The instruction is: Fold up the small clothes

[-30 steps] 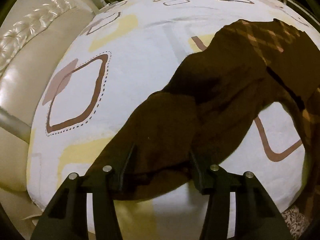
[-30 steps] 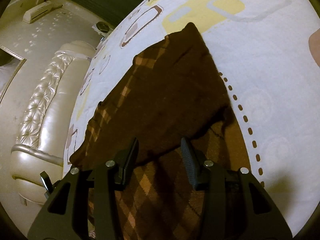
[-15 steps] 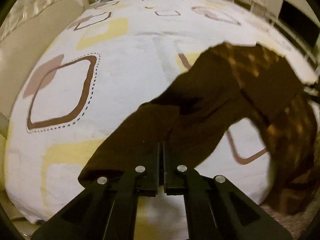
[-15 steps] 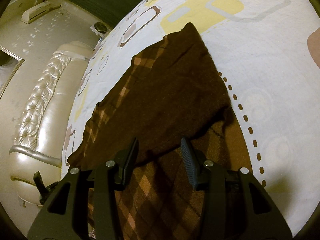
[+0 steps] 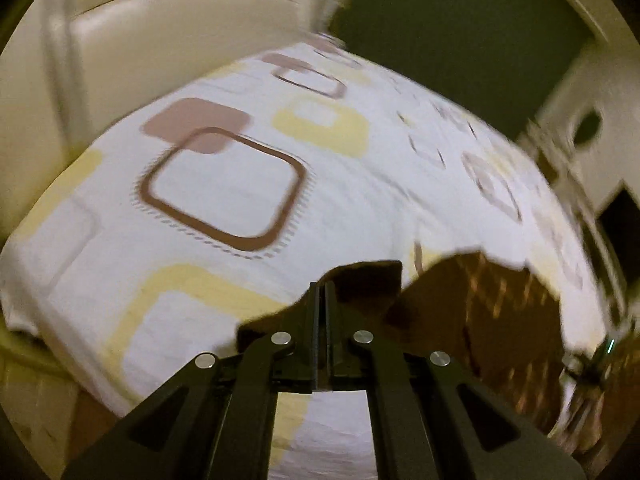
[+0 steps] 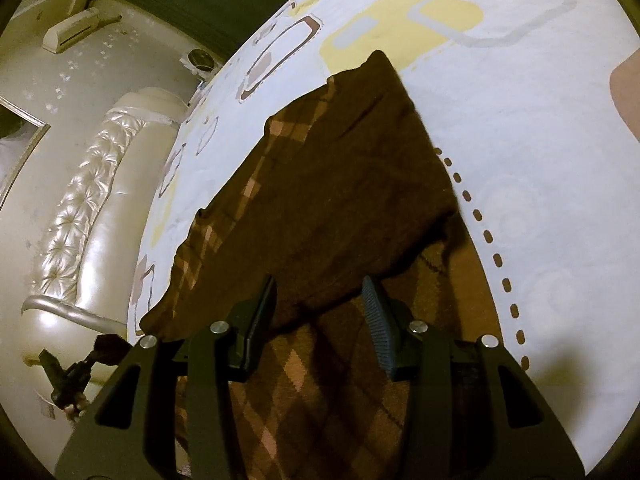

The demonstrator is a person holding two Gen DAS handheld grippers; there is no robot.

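Note:
A dark brown garment with an argyle pattern [image 6: 340,200] lies on the patterned bed sheet [image 6: 520,120], one plain flap folded over the patterned part [image 6: 312,380]. My right gripper [image 6: 318,296] is open, its fingers standing over the flap's near edge with cloth below the gap. My left gripper [image 5: 323,286] is shut on a corner of the same garment [image 5: 360,280], which it holds up off the sheet. The rest of the garment [image 5: 500,312] trails to the right in a blurred left wrist view.
A cream tufted headboard [image 6: 72,208] runs along the bed's left side and fills the upper left of the left wrist view [image 5: 160,40]. A dark wall and an air conditioner [image 6: 76,30] lie beyond. White sheet [image 5: 224,192] spreads ahead of the left gripper.
The left gripper went from open astride the garment's edge to shut on it, then rose and rolled, pulling the cloth up. The right gripper and the folded flap stayed still.

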